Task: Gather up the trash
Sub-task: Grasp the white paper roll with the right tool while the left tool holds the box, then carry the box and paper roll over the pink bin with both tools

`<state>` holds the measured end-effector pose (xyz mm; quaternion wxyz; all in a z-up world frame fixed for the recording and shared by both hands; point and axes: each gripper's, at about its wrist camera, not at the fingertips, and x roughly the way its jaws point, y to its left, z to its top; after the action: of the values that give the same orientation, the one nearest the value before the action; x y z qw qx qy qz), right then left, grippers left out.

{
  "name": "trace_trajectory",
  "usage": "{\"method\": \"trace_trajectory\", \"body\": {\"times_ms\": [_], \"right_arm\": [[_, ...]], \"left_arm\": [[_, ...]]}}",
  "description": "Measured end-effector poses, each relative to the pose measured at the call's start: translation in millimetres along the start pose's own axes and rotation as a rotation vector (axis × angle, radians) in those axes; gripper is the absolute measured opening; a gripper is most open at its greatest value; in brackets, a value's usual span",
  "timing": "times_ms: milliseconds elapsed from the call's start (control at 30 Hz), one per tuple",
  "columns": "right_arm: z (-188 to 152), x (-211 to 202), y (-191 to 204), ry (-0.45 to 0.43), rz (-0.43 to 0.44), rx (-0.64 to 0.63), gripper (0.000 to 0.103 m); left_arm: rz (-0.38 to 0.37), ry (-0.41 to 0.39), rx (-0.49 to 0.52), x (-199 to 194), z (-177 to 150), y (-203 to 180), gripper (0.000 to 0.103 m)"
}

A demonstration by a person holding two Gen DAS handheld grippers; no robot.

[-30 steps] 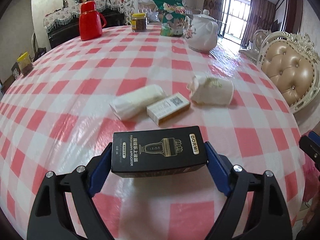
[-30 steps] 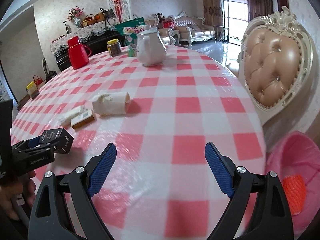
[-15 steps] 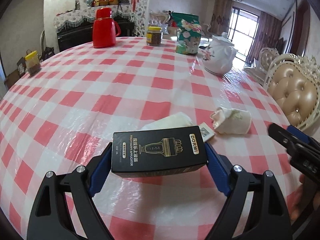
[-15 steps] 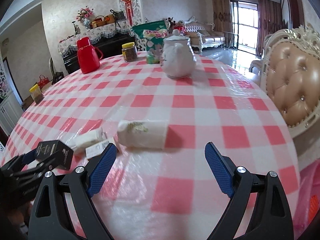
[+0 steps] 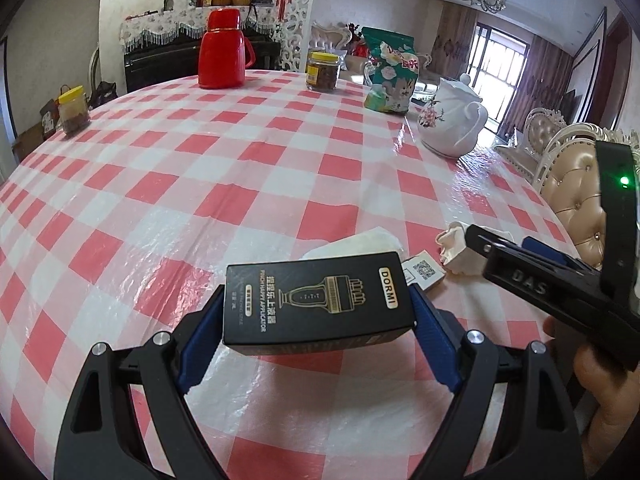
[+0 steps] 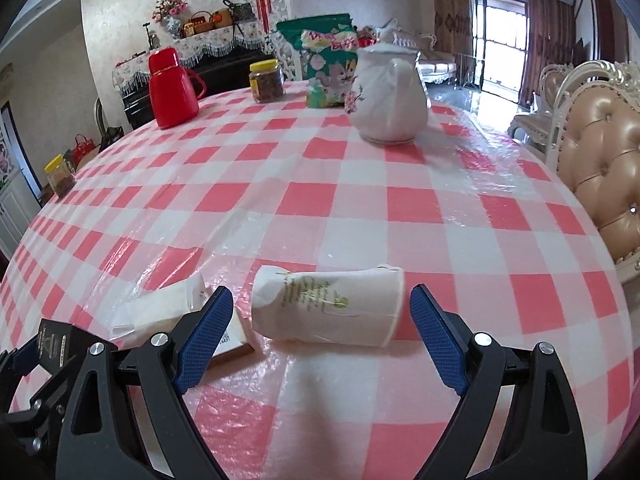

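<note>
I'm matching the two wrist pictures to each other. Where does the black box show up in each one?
Left wrist: the black box sits low in the centre, clamped between the jaws of the left gripper.
Right wrist: only a corner of it shows at the lower left edge, beside the right gripper, whose jaws are open.
Shared landmark: the white teapot.

Bright daylight from the window glares off the tablecloth; fisheye-bent edges

The black box carries the brand "DORMI" on a gold label and the line "PINCH HAPPY APPLICATOR". The right gripper body reads "DAS".
</note>
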<state>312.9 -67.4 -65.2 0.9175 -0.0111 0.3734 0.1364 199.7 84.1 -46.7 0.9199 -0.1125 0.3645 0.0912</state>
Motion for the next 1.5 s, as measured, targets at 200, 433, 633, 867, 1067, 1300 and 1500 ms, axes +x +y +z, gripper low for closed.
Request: {"method": "trace_trajectory", "body": {"times_ms": [200,433,633,867,1067,1300,1500], "right_arm": [[-0.5,13.0,-1.1,0.034,-0.018,0.004,0.085],[-2.0,21.1,-4.8,0.067,-0.009,0.02,0.085],[-1.1,23.8,-8.7,0.079,0.001,0.026,0.084],[-2.1,19.4,-8.3,0.061,0.005,0.008,0.081],[-3.0,6.9,-10.8,0.019,-0.013,0.003,0.081],[-4.3,-17.1,-11.2,-0.037,-0.024,-0.017,0.081],[-15.3,-49.5,-22.3,-0.075,-0.046,-0.014,0.081]], "left_arm": [[-0.009,0.008,-0.004,2.0,-0.5,0.1,0.084],[-0.007,0.01,-0.009,3.6,-1.6,1.9,0.084],[-0.009,0.012,-0.012,4.4,-2.7,2.3,0.084],[-0.003,-0.001,-0.018,3.1,-2.8,3.7,0.084],[-0.001,-0.013,-0.017,0.6,-2.1,2.9,0.084],[-0.006,-0.047,0.006,-9.1,-0.7,-4.4,0.084],[-0.027,-0.081,0.028,-20.0,1.4,-14.0,0.084]]}}
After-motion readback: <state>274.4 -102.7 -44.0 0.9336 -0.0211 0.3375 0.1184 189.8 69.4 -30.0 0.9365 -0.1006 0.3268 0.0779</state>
